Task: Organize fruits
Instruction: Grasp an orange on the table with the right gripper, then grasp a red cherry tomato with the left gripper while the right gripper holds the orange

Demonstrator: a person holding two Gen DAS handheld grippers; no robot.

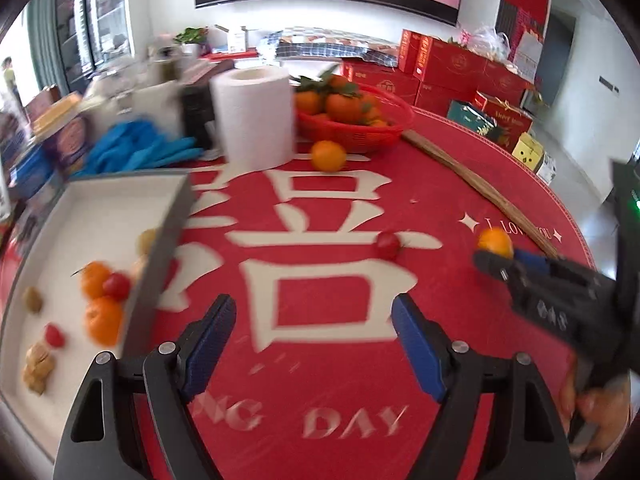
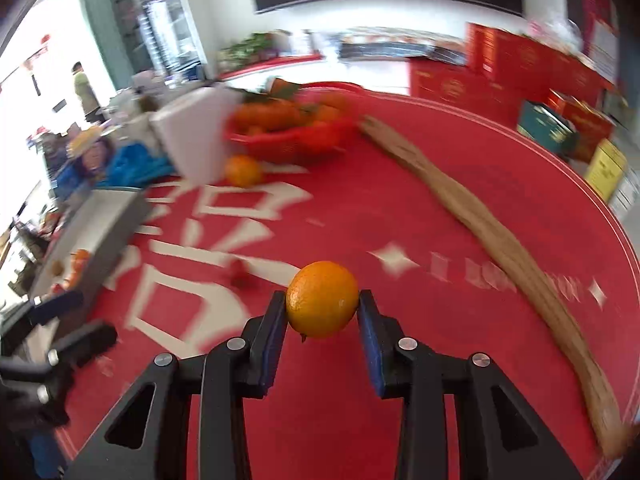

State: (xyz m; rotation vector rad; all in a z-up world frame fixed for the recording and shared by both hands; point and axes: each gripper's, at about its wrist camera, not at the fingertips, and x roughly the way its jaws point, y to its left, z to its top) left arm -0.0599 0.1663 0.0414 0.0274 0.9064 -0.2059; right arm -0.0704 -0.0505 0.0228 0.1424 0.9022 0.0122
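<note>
Right wrist: round glossy orange (image 2: pixel 322 299), faintly dimpled.

Both wrist views look steeply down and forward along their fingers, close over the red table (image 1: pixel 460 168). Both share the red basket (image 1: pixel 360 132) and white tray (image 1: pixel 100 208).

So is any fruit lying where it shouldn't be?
Yes. A small red fruit lies loose on the red tablecloth, and an orange sits on the cloth just outside the red basket. Neither is in the white tray, where similar fruit already sits.
</note>
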